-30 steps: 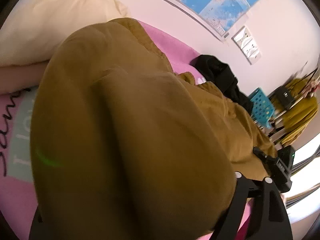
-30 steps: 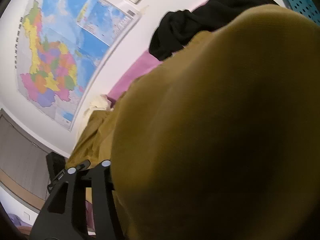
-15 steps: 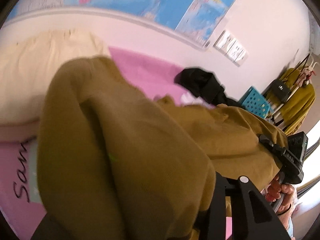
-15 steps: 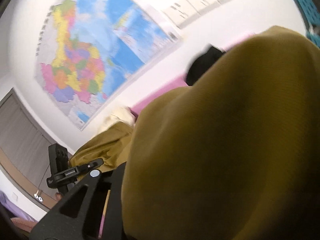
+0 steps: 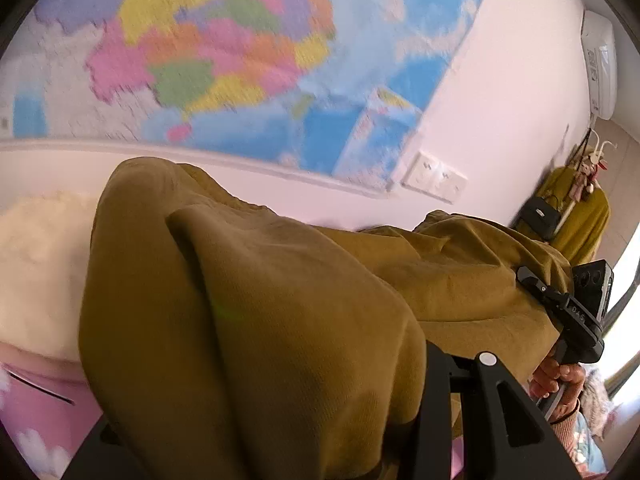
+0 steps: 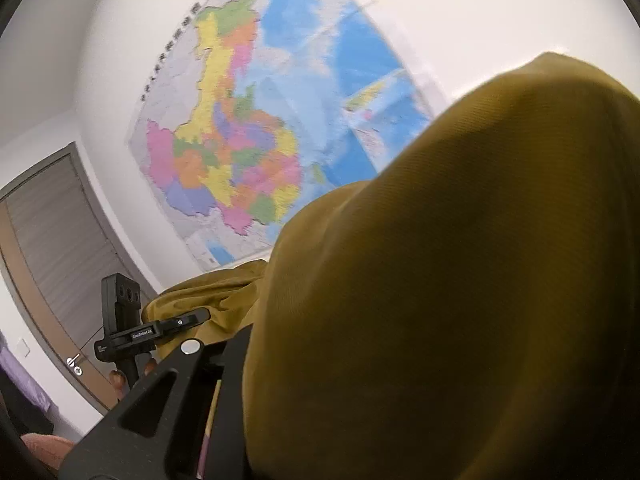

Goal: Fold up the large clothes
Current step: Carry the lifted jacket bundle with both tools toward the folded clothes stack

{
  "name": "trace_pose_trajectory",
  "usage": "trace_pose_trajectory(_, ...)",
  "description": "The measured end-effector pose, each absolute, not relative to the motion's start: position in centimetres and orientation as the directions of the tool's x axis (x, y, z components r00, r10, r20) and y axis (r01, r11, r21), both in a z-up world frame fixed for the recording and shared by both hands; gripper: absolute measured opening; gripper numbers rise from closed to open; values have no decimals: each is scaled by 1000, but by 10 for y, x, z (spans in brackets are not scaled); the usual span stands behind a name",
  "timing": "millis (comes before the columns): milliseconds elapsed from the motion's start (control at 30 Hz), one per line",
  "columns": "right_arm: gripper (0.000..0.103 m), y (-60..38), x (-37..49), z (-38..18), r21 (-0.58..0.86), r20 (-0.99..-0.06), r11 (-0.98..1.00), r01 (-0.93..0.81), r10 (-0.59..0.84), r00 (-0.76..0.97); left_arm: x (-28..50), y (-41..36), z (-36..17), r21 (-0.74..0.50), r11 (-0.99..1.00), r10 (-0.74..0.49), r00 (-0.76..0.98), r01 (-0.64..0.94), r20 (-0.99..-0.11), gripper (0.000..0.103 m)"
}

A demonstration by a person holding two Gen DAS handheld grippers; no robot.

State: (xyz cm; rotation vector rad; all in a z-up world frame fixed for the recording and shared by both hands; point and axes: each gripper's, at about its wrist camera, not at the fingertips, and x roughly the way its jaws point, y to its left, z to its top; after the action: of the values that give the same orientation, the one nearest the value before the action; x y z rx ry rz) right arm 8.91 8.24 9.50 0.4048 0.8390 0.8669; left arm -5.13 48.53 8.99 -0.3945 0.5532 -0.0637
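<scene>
Btwn both tongs: bunched mustard knit garment

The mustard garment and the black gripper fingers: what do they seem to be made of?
Mustard garment: probably a soft matte woven or knit cloth; it drapes in rounded folds and shows fine ribbed texture. Black gripper fingers: likely rigid matte plastic, with flat cut-out faces and a metal-looking screw; possibly printed.

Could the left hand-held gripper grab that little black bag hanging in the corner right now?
Probably not. The left hand-held gripper is shut on the mustard garment, which covers its fingers. The black bag hangs on a rack by the far wall, beyond the stretched cloth and the right hand-held gripper.
</scene>
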Motion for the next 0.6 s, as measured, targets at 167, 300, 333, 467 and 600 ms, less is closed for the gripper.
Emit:
trace_pose_trajectory(167,16,140,124,88,634,-444,542,-551,839,314,-66,523,115,-344,932,-70,876,-114,-478,39)
trace_pose_trajectory(300,16,191,154,77,646,-425,498,-579,864,270,-73,554,125,-332,924,7,879,-188,-477,39)
trace_pose_trajectory(333,16,202,159,75,652,-421,486,-582,870,255,-75,562,128,-324,922,34,879,-212,-476,39)
trace_pose_trajectory(467,16,242,162,64,659,-412,452,-602,886,214,-85,590,133,-310,908,106,870,-282,-481,39)
trace_pose_trajectory(600,16,279,203,52,673,-398,420,-608,899,181,-92,608,137,-294,900,152,863,-322,-481,39)
